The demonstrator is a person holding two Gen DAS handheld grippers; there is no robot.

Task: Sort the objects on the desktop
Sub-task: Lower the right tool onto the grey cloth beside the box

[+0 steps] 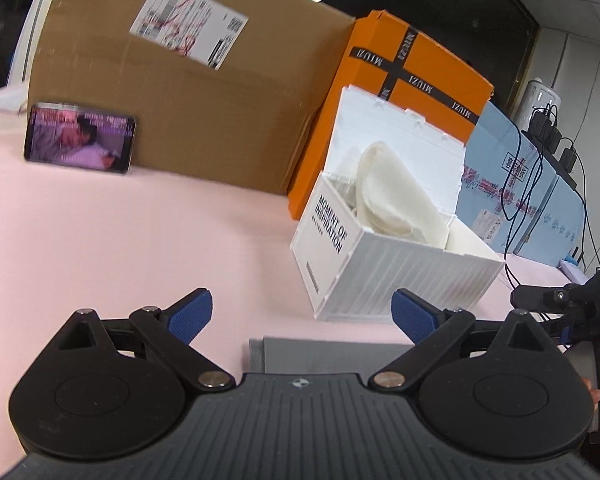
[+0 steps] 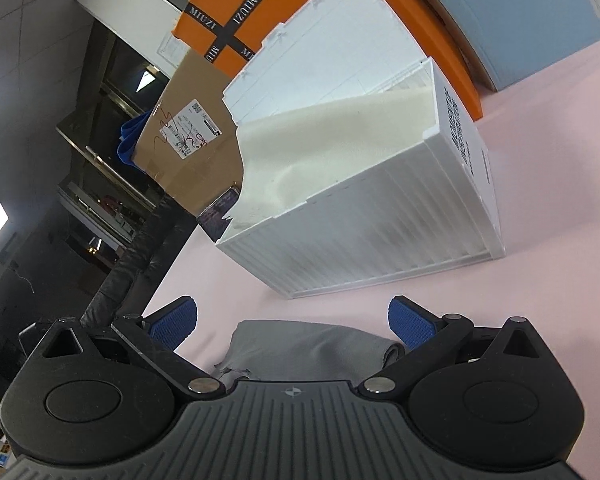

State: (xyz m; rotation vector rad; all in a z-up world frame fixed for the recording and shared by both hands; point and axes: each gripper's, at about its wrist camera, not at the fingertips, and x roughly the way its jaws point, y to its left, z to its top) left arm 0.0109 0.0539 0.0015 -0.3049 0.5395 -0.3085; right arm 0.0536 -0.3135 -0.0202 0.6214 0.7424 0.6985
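A: What's the biggest thing there?

B: The table (image 1: 120,240), under a smooth, matte pink cover. Standing at its back is a big brown cardboard box (image 1: 172,92), corrugated and creased, with a white shipping label scrawled in red. Leaning beside it is a flat orange box (image 1: 416,92) crossed by black ribbon, and to the right of that a pale blue carton (image 1: 540,208).

A: And the task's things?

B: A white plastic bin (image 1: 396,276), rectangular with ribbed walls, sits on the pink cover in front of the orange box. Its lid is hinged up at the back, and one end panel carries black lettering. A cream cloth (image 1: 392,196) is bunched inside, soft and slightly nubbly, rising above the rim. A grey cloth (image 2: 308,348), folded and limp, lies on the table just in front of the bin, low between the right gripper's fingers.

A: Anything smaller?

B: A phone (image 1: 80,140) leans on its long edge against the cardboard box, screen lit; it's blurred.

A: The tools?

B: Left gripper (image 1: 300,314): black linkage arms, blue textured pads, spread wide with nothing between them. Right gripper (image 2: 292,322): same build, also spread apart, pads to either side of the grey cloth, not pinching it.
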